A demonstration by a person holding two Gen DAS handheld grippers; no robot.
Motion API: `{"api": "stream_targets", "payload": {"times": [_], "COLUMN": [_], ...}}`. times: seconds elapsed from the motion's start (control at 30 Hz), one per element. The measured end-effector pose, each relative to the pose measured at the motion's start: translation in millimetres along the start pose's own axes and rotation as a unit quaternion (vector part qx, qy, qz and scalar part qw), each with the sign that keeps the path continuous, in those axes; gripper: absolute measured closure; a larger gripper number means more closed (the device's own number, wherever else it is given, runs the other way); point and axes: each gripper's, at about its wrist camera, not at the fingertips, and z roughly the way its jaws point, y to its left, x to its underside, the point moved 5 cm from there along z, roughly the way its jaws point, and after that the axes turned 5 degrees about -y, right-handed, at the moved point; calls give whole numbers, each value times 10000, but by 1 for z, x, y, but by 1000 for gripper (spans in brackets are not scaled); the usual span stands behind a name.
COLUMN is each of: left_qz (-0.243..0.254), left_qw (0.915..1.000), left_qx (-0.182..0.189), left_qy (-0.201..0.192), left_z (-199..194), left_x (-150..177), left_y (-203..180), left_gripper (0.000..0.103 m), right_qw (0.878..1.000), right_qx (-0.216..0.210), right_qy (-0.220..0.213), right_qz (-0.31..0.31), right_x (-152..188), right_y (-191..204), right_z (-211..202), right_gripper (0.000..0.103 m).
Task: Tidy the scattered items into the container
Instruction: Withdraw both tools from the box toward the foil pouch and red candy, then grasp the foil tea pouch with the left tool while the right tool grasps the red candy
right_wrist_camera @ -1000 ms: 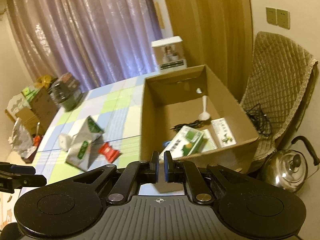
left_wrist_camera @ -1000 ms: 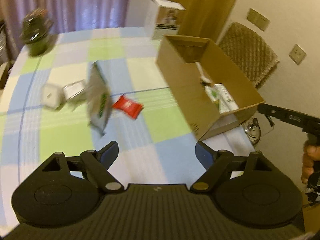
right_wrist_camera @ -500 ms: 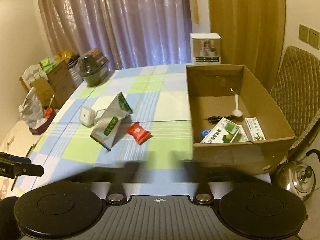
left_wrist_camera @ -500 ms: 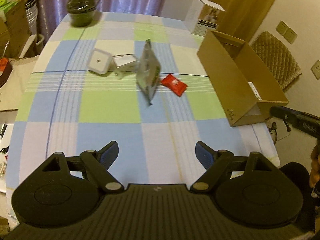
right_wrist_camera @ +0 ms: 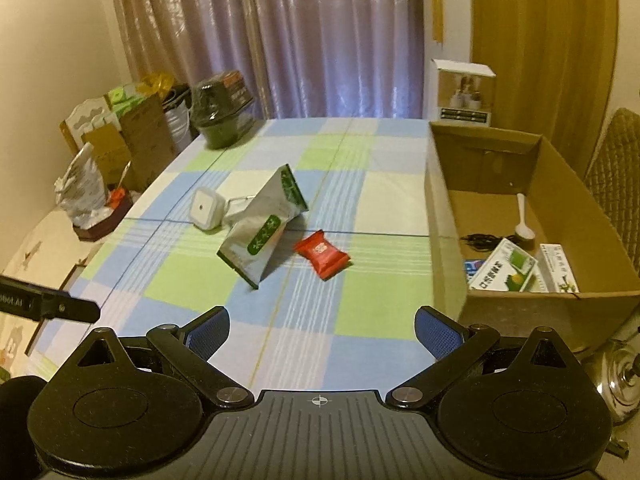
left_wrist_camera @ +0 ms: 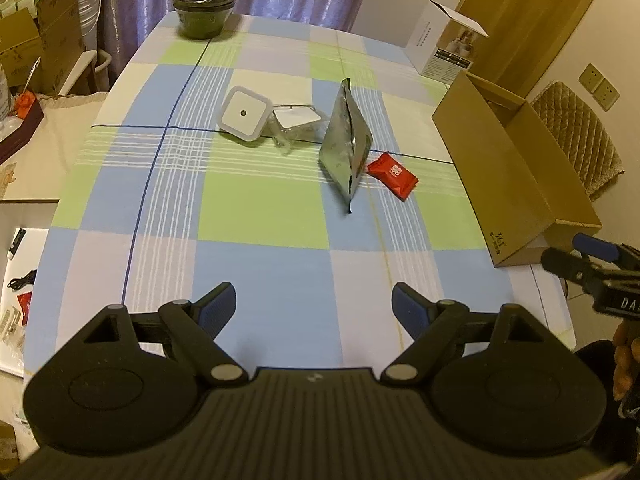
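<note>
1. Left gripper [left_wrist_camera: 312, 304]: jaws wide apart, empty, held over the near edge of the table [left_wrist_camera: 256, 272]. Right gripper [right_wrist_camera: 322, 332]: jaws also wide apart, empty, over the near edge, close by the box's near-left corner.
2. Loose items, all mid-table: red packet [right_wrist_camera: 322, 254] nearest the box; silver pouch [right_wrist_camera: 262, 230] propped on edge just left of it; white cube [right_wrist_camera: 206, 208] and a clear-wrapped white piece [left_wrist_camera: 298, 120] beyond, towards the left edge.
3. Risk, pouch: it stands tilted and looks unstable. A pinch on one face would likely tip or slide it, and it could knock the packet, which lies just beside it.
4. Risk, packet: flat and slick. Fingers coming down too steeply may push it along the cloth rather than take it.
5. Risk, cloth: a dragging fingertip could bunch the checked cloth and shift everything on it.
6. Risk, box wall: a low carry could catch the near-left wall.
7. Box [right_wrist_camera: 444, 216], open, at the right edge. Inside, near end: green-and-white carton [right_wrist_camera: 504, 272], a second white carton [right_wrist_camera: 556, 268], something blue partly hidden. Further in: black cable [right_wrist_camera: 482, 239], white spoon [right_wrist_camera: 523, 220]. Far half bare.
</note>
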Motion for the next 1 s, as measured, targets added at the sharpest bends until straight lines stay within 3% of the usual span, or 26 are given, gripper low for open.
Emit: {"api": "stream_targets", "payload": {"times": [0.4,0.8,0.87,1.0], "left_qz": [448,827,876,919], "left_qw": [9988,9948,9938,9921], "left_qx": [199,528,580,649], "left_qy": [11,287,356,547], "left_z": [48,141,159,194], "left_x": [-62,-119,-123,-127], "left_y": [-20,-46,-51,-56], "left_gripper": [19,19,22,39], "right_qw": [9979,9934,9927,9913], "right_qx": [-345,-404,-393,-385], "right_qy": [225,621,710,828], "right_qz": [-500,-879,-896,-953], "right_x": [-4,-18,-18,-16], "right_y": [7,-6,-10,-15], "right_z": [25,112,125,144], "right_gripper": [0,0,0,0]}}
